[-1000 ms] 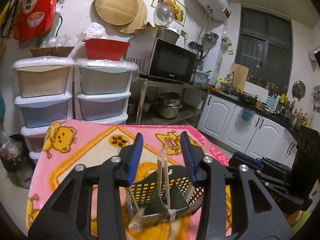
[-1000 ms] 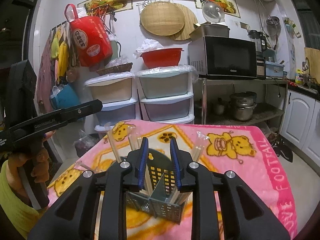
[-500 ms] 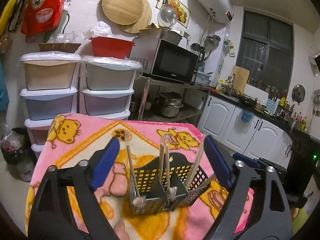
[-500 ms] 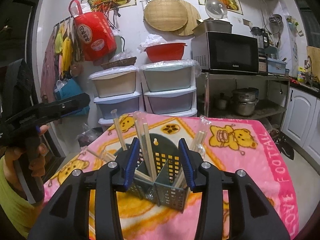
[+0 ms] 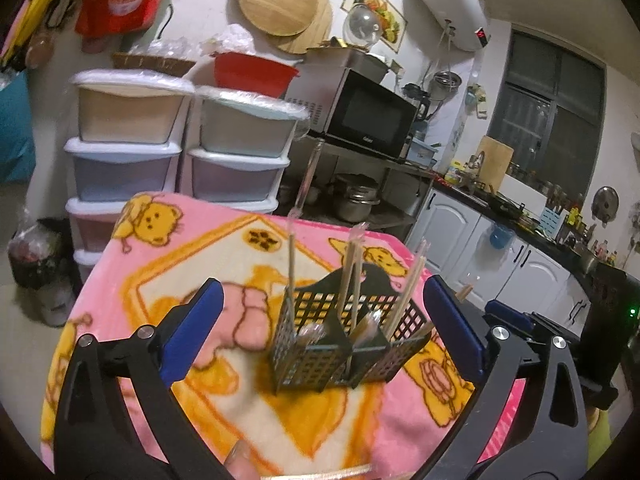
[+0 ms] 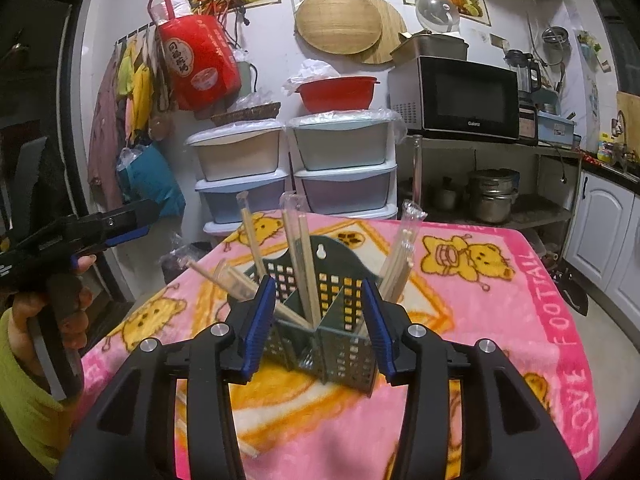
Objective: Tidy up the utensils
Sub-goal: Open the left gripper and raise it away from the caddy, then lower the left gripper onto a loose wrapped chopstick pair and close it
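The left gripper (image 5: 320, 332) has just spread wide around the utensil basket (image 5: 344, 344); the right gripper (image 6: 320, 320), just opening, seemingly flanks it untouched.

A dark perforated plastic utensil caddy (image 6: 336, 320) stands on the pink bear-print blanket (image 6: 500, 320), wrapped wooden chopsticks (image 6: 306, 264) upright in its compartments. Behind stand stacked plastic drawer units (image 6: 296, 172); right of them, a black microwave (image 6: 460, 98) on a metal shelf. Another chopstick, blurred, seems to lie on the blanket's near edge (image 5: 320, 474).
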A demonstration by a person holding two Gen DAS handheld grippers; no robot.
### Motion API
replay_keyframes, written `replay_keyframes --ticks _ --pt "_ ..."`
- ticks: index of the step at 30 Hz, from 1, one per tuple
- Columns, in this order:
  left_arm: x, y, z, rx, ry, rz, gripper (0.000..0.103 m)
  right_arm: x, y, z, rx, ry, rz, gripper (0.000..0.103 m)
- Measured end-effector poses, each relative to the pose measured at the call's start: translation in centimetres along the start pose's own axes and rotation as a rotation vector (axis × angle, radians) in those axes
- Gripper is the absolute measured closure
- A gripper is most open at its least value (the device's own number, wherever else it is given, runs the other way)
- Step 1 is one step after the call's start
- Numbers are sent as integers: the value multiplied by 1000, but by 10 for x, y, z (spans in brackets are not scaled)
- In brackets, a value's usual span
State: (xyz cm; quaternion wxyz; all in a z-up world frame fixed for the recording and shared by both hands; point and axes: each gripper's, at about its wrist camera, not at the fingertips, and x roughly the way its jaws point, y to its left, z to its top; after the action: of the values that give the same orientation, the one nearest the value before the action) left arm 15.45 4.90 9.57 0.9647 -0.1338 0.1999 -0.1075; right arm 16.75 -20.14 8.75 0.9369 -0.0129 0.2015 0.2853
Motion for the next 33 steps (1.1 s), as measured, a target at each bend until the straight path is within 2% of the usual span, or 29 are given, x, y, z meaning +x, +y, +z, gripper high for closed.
replay_keyframes --ticks 17,24,33 --pt "-26 32 -37 -69 43 75 11 -9 6 -48 -2 97 14 61" --pt "-29 48 -52 -92 76 121 11 -7 18 -62 -17 134 55 61" --pt "-30 76 -78 -131 145 170 11 6 54 -78 -72 194 150 61"
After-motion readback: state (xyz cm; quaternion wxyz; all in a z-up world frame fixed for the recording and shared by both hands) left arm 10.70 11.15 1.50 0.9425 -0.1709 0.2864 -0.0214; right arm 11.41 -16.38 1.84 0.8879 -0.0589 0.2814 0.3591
